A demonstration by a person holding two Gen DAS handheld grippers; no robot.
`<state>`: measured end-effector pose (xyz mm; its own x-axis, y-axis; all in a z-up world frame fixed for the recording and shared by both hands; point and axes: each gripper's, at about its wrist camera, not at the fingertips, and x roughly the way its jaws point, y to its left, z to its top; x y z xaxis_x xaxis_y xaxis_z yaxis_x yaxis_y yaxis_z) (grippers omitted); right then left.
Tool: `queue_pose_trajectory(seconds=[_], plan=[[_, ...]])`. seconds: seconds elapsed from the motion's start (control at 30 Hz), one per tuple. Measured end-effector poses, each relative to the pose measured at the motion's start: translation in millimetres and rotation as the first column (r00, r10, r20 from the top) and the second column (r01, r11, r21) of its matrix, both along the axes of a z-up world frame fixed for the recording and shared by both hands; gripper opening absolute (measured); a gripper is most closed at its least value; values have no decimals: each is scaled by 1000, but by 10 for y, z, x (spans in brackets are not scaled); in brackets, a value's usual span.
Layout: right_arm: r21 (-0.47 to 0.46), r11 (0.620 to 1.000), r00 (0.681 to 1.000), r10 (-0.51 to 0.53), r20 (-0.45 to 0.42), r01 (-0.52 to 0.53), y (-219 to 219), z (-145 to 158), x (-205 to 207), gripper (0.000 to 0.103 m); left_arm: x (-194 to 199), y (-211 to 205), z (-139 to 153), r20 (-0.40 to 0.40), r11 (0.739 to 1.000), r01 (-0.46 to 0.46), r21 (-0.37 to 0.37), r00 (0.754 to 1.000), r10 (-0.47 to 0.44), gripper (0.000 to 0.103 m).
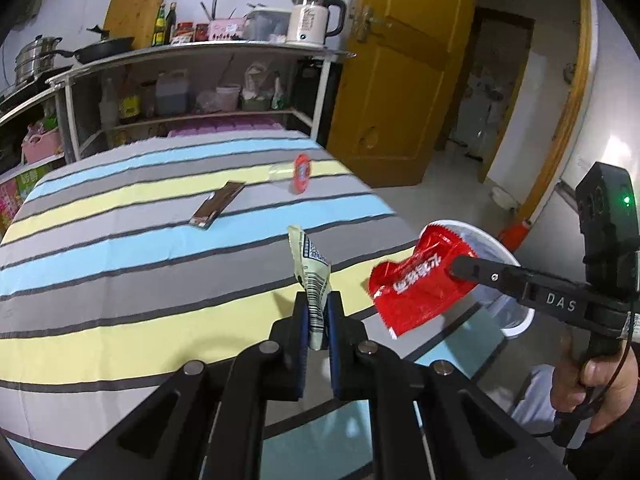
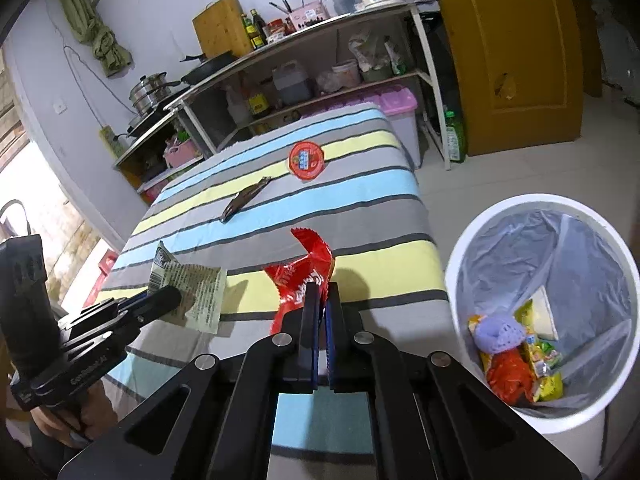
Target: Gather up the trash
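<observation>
My left gripper (image 1: 318,300) is shut on a pale green wrapper (image 1: 312,268) with a barcode, lifted above the striped tablecloth (image 1: 120,280). In the right wrist view that wrapper (image 2: 200,292) hangs from the left gripper (image 2: 172,298) at the left. My right gripper (image 2: 322,292) is shut on a crumpled red wrapper (image 2: 304,268); the left wrist view shows the red wrapper (image 1: 416,284) held by the right gripper (image 1: 456,268) near the table's right edge. A brown wrapper (image 1: 218,204) and a round red lid (image 1: 301,172) lie farther back. A white bin (image 2: 464,264) stands right of the table.
The bin's grey liner (image 2: 520,240) holds several colourful wrappers. Behind the table stands a shelf (image 1: 200,52) with a kettle (image 1: 314,20), bottles, pans and a cutting board. A yellow door (image 1: 400,80) is at the right. A hand (image 1: 600,392) grips the right tool.
</observation>
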<state>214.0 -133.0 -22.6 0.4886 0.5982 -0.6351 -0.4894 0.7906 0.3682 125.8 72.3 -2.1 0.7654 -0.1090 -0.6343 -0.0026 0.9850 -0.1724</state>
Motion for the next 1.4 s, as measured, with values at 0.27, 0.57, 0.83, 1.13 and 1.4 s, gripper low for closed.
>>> queue_pose_trajectory(seconds=[0.27, 0.57, 0.83, 1.13, 1.4], plan=[[15, 999, 998, -45, 42, 45, -260, 162, -101, 2, 24, -237, 132, 36, 999, 43, -1, 998, -43, 9], [18, 997, 995, -70, 71, 69, -475, 248, -218, 0, 41, -476, 241, 61, 996, 87, 5, 994, -87, 9], [11, 999, 999, -32, 34, 31, -493, 162, -190, 4, 16, -551, 250, 55, 995, 100, 7, 993, -100, 9], [15, 1000, 999, 13, -33, -13, -424, -63, -173, 26, 15, -523, 216, 42, 995, 102, -2, 994, -102, 9], [-8, 1000, 1000, 28, -10, -28, -420, -85, -238, 56, -11, -521, 174, 32, 995, 103, -8, 994, -102, 9]])
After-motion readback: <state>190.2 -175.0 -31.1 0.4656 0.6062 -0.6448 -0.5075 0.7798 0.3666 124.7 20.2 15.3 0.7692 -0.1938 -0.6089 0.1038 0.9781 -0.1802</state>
